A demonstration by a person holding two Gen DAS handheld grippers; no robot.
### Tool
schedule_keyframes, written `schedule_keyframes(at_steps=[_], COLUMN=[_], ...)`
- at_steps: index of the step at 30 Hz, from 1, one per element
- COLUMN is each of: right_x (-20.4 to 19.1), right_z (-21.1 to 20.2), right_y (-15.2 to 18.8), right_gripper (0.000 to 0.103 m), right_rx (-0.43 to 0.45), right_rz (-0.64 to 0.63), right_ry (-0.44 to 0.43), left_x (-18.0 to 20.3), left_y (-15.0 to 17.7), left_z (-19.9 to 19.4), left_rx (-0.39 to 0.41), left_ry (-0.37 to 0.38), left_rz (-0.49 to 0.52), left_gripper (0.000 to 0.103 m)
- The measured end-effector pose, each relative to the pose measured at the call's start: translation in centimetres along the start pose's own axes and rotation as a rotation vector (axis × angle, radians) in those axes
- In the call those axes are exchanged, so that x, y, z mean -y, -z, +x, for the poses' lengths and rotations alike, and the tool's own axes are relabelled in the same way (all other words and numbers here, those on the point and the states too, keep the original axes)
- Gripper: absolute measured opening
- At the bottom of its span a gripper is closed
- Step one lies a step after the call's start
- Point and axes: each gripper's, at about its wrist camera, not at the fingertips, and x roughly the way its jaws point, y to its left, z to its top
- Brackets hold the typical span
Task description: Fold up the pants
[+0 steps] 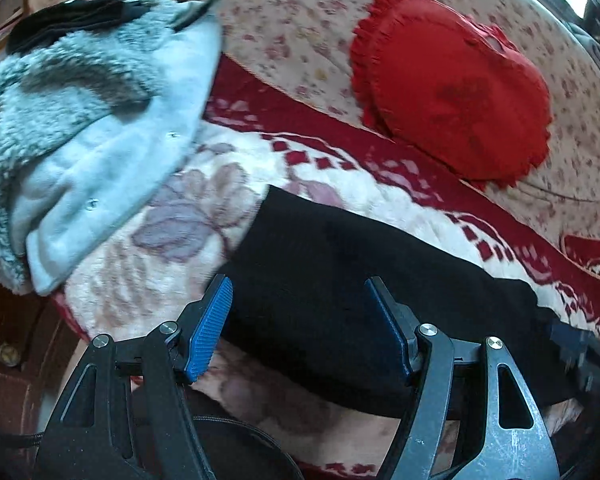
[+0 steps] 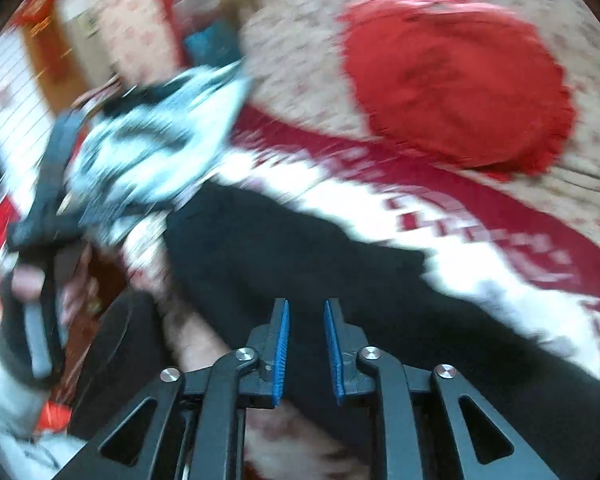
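The black pants [image 1: 340, 264] lie folded in a long band across a white and red blanket [image 1: 172, 216] on a bed. My left gripper [image 1: 299, 284] hovers over their left part, its blue pads wide apart and open, with nothing pinched. In the blurred right wrist view the pants [image 2: 280, 248] run from the left down to the lower right. My right gripper [image 2: 306, 304] is over them with a narrow gap between its blue pads; no cloth shows between them. At the right edge of the left wrist view, part of the right gripper's body [image 1: 580, 352] shows blurred.
A grey-blue fleece jacket [image 1: 92, 120] lies piled at the blanket's left end, touching the pants' far corner. A red frilled cushion [image 1: 452, 88] rests on the floral sheet [image 1: 300, 20] behind. A person's hand [image 2: 28, 280] shows at the left of the right wrist view.
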Motion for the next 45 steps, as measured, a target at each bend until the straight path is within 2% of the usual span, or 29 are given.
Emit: schedule_keyframes(at_steps=[2,4,7,9,11,14,16,19,23,26,29,33,40,45], right_x=[1.7,3.4,5.3,5.7,5.2,4.8,4.6,5.1,5.9,4.9,3.0,0.2,-1.1,-1.1], right_z=[0.3,1.7,5.1,6.6,6.3,4.4,5.1,7.0,5.7,3.4,1.5,1.0,3.6,2.5], right_y=[-1.3,-2.4,-2.9,-2.6,-2.4,-2.7,-2.5,-1.8,-2.0,-2.0,-1.1,0.7,4.6,6.5], right_gripper=[0.027,0.028,0.028,0.025,0.014,0.011,0.011,0.011,0.012,0.012,0.012,0.012,0.014,0.016], right_rx=[0.000,-0.019,-0.116,-0.138,-0.111,-0.021,-0.029,-0.065,-0.040,-0.021,-0.014,-0.037,-0.141,-0.129], right_rz=[0.040,0.088,0.183,0.206,0.176,0.142,0.114,0.119,0.173,0.137,0.075,0.021,0.003,0.009], right_ry=[0.043,0.036,-0.035,-0.082,-0.056,-0.029,0.030,0.071,0.068,0.096,0.065,-0.010,0.008,-0.013], left_x=[0.8,1.7,2.3,2.5,2.5,2.7,3.0,3.3,3.2,3.1,3.6,5.3,8.0,9.1], left_y=[0.2,0.7,1.6,2.2,2.7,3.1,3.4,3.6,3.4,3.0,2.8,3.1,4.2,5.9], left_z=[0.4,1.0,2.1,2.7,2.9,3.2,3.5,3.6,3.2,2.3,1.4,0.8,0.5,2.2], left_rx=[-0.009,-0.027,-0.063,-0.081,-0.082,-0.074,-0.068,-0.056,-0.070,-0.066,-0.062,-0.059,-0.064,-0.130], left_ry=[0.007,0.003,-0.013,-0.027,-0.039,-0.051,-0.065,-0.076,-0.066,-0.048,-0.005,0.021,0.051,0.049], left_rz=[0.012,0.037,0.064,0.080,0.090,0.111,0.127,0.133,0.127,0.108,0.084,0.111,0.160,0.183], left_gripper=[0.068,0.068,0.068,0.068,0.068,0.069,0.070,0.071,0.070,0.070,0.070,0.070,0.070,0.070])
